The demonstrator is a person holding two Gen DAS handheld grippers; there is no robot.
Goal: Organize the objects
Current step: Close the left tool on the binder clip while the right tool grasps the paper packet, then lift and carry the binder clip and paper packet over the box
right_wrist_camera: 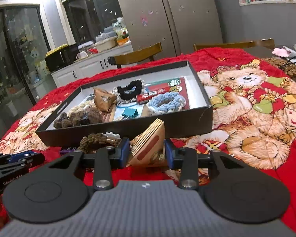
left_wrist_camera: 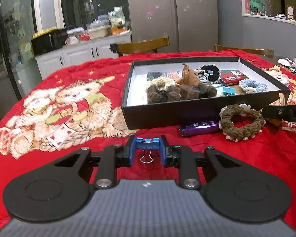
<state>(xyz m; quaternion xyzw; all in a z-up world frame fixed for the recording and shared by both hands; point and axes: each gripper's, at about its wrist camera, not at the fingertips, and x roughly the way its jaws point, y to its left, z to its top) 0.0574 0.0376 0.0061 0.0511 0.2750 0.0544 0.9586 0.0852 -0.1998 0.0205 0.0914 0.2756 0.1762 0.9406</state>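
My left gripper is shut on a blue binder clip, held just above the red cloth in front of the black box. Its wire handle hangs down between the fingers. My right gripper is shut on a tan paper packet with a brown stripe, near the box's front wall. The box holds scrunchies, a brown packet, a teal clip and red packets. A brown crocheted scrunchie and a purple tube lie on the cloth outside the box.
The table is covered by a red teddy-bear cloth. Wooden chairs stand behind it, with a fridge and a kitchen counter beyond. The other gripper shows at the right edge of the left wrist view and at the left edge of the right wrist view.
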